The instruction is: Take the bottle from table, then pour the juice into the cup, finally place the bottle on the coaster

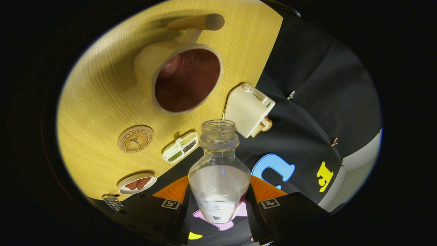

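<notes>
The gripper (220, 205) has its two fingers pressed on the sides of the clear plastic bottle (219, 171), one on each side, so the bottle is held tight between them. The bottle has no cap on. It looks almost empty, with maybe a little pink juice left down low by the label. The whole view is tipped over, so the bottle is probably leaning too.

Beyond the bottle's mouth is the cream cup (181, 77) with a long wooden handle. It is full of dark red juice with small bubbles on top. So I think taking the bottle is done, and the pouring is done or nearly done.

What is left is to put the bottle on the round cork coaster (135, 138). The coaster sits bare on the yellow wooden table (99, 102), to the left of the bottle and nearer than the cup.

Close by are a small white tray with seeds (180, 147), a little plate with brown pieces (137, 183) and a white toaster (248, 109) with bread poking out.

The bottom of the bottle is hidden between the fingers. I cannot tell how much juice is left. A small metal thing near the plate is too small to name.
</notes>
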`<state>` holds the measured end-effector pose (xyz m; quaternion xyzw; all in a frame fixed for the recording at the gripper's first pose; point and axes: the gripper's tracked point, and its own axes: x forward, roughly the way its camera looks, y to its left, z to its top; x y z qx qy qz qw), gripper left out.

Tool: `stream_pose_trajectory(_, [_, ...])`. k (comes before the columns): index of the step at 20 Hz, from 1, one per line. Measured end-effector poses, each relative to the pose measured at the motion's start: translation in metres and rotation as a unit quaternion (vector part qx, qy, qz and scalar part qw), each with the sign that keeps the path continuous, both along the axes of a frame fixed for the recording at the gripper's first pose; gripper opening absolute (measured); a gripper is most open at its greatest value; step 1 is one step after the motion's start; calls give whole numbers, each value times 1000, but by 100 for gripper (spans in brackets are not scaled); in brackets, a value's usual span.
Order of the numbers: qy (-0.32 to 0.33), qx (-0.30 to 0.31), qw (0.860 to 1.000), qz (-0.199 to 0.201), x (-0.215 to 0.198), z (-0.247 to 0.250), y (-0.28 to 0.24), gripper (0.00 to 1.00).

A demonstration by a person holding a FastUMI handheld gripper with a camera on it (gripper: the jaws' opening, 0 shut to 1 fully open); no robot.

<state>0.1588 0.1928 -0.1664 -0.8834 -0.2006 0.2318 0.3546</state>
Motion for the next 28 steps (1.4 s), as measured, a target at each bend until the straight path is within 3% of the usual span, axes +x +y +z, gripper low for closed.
stream_pose_trajectory(5, [34, 48, 998, -38, 0, -9, -14, 70])
stream_pose_trajectory(10, [71, 140, 985, -65, -11, -1, -19, 70])
stream_pose_trajectory(13, [106, 226, 962, -110, -15, 12, -33, 70])
stream_pose_trajectory(17, [133, 353, 914, -148, -12, 48, -52, 70])
stream_pose_trajectory(19, [151, 415, 878, -182, -3, 64, -68, 70])
stream_pose_trajectory(23, [192, 537, 785, -241, 15, 82, -96, 70])
stream_pose_trajectory(28, [261, 675, 643, -248, 37, 84, -105, 70])
